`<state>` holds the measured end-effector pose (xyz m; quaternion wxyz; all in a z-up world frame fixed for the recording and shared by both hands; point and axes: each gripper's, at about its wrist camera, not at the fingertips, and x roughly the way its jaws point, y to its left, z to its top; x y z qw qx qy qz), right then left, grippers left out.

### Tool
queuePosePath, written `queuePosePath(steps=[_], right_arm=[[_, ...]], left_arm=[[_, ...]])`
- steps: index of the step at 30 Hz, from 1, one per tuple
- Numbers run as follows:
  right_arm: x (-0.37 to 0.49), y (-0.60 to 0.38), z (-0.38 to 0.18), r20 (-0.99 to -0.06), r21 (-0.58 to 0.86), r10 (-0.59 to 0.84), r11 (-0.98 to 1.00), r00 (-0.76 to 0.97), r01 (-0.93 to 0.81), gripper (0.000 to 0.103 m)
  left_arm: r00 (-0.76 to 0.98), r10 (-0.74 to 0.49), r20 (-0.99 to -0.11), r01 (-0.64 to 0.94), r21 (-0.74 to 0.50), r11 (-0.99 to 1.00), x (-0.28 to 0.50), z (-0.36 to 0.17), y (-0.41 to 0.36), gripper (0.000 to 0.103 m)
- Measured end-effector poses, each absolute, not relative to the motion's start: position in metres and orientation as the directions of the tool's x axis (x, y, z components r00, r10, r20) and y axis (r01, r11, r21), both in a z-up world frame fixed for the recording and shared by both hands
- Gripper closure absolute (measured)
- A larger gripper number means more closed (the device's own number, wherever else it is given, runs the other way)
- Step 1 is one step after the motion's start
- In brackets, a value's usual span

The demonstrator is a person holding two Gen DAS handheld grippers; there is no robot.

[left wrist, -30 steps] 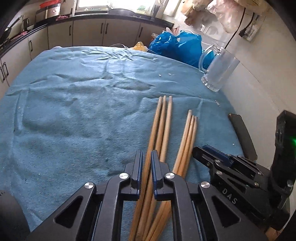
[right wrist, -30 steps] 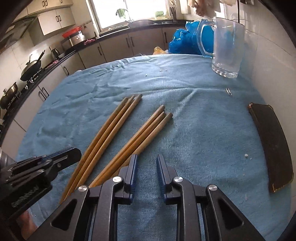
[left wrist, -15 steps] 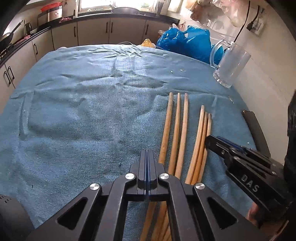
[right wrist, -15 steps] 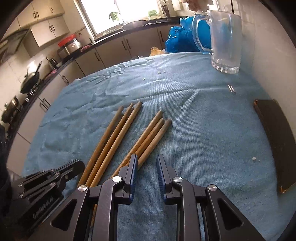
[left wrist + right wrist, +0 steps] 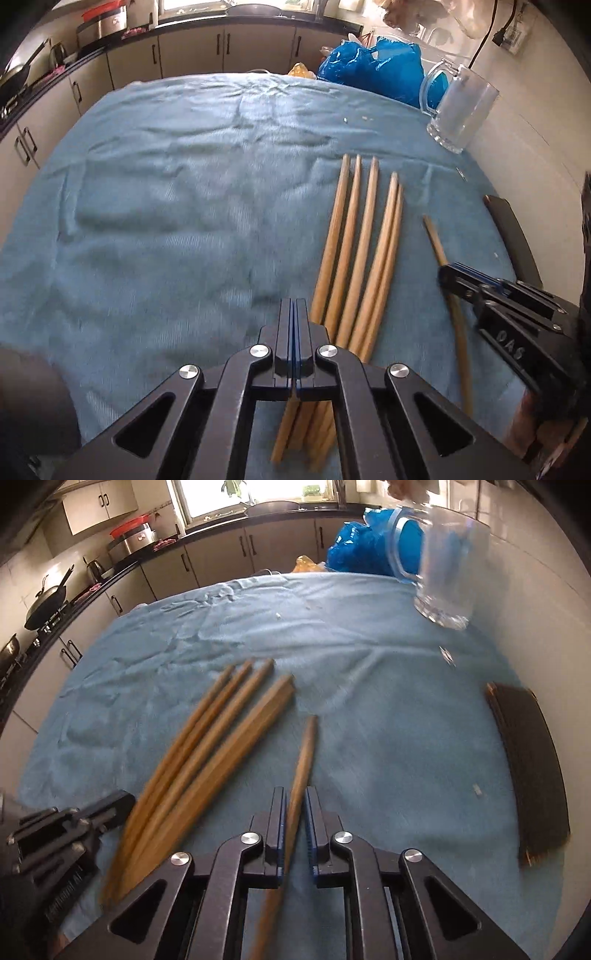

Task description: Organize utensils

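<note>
Several wooden chopsticks lie side by side on the blue cloth; they also show in the right wrist view. My left gripper is shut and empty, just left of their near ends. My right gripper has its jaws around one single chopstick that lies apart to the right of the others; a narrow gap remains on its right side. That chopstick and the right gripper also show in the left wrist view.
A clear glass mug stands at the far right by the wall, also in the right wrist view. Blue plastic bags sit behind it. A dark flat slab lies along the right edge. Kitchen cabinets run beyond the table.
The left gripper closed empty and drew back left of the chopsticks. One chopstick has been separated to the right, and the right gripper's jaws now sit around it.
</note>
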<state>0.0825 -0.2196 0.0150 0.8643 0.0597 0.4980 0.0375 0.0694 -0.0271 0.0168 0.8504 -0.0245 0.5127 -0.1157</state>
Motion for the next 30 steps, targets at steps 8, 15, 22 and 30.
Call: queuePosePath(steps=[8, 15, 22, 30], right_arm=[[0.007, -0.246, 0.016, -0.867, 0.148, 0.137, 0.989, 0.479, -0.015, 0.094], [-0.027, -0.261, 0.013, -0.828, 0.168, 0.155, 0.985, 0.538, -0.026, 0.094], [-0.027, -0.268, 0.011, -0.802, 0.227, 0.208, 0.973, 0.559, -0.036, 0.094], [-0.03, -0.27, 0.009, -0.775, 0.255, 0.241, 0.965, 0.584, -0.059, 0.093]], left_arm=[[0.45, -0.281, -0.848, 0.215, -0.203, 0.955, 0.013, 0.027, -0.006, 0.103], [0.514, -0.371, -0.773, 0.274, -0.262, 0.925, 0.029, 0.049, -0.021, 0.095], [0.476, -0.343, -0.81, 0.275, -0.233, 0.933, 0.065, 0.025, -0.04, 0.096], [0.476, -0.352, -0.806, 0.259, -0.254, 0.932, 0.077, 0.022, -0.034, 0.099]])
